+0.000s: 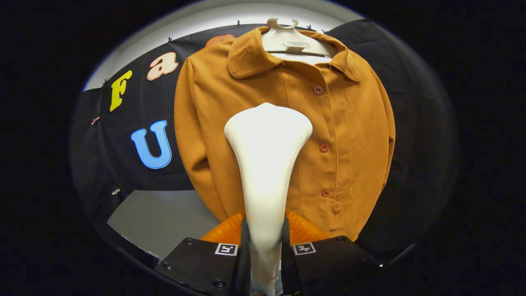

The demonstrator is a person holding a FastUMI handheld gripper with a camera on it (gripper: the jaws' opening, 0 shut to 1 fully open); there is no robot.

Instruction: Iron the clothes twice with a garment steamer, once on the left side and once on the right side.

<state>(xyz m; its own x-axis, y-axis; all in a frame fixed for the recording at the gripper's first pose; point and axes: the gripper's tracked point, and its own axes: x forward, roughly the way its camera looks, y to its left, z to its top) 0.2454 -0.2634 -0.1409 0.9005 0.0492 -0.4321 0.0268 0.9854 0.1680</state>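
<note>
To the left of everything hangs the black cloth wall [135,102] of the booth, pinned along its top edge by small clips, with a pale grey surface [164,222] showing beneath its lower hem. Next comes the mustard-brown jacket [353,135], buttoned up and hung on a white hanger [292,39] at the wall's top edge. Its left sleeve falls straight down just beside the body. A small pale tag sits on the hanger inside the collar, but any writing on it is too small to read.

In front of the jacket's middle stands the white garment steamer [267,164], its broad head held upright against the left half of the chest, just left of the row of reddish buttons [324,147]. The steamer covers part of the front panel, and its handle is cut off at the bottom. The gripper [265,246] is clamped narrow on the handle, one finger pressing each side. Each finger carries a square black-and-white marker, not legible as text. To the right, the jacket's far sleeve curves away into shadow and is hard to make out against the dark cloth.
</note>
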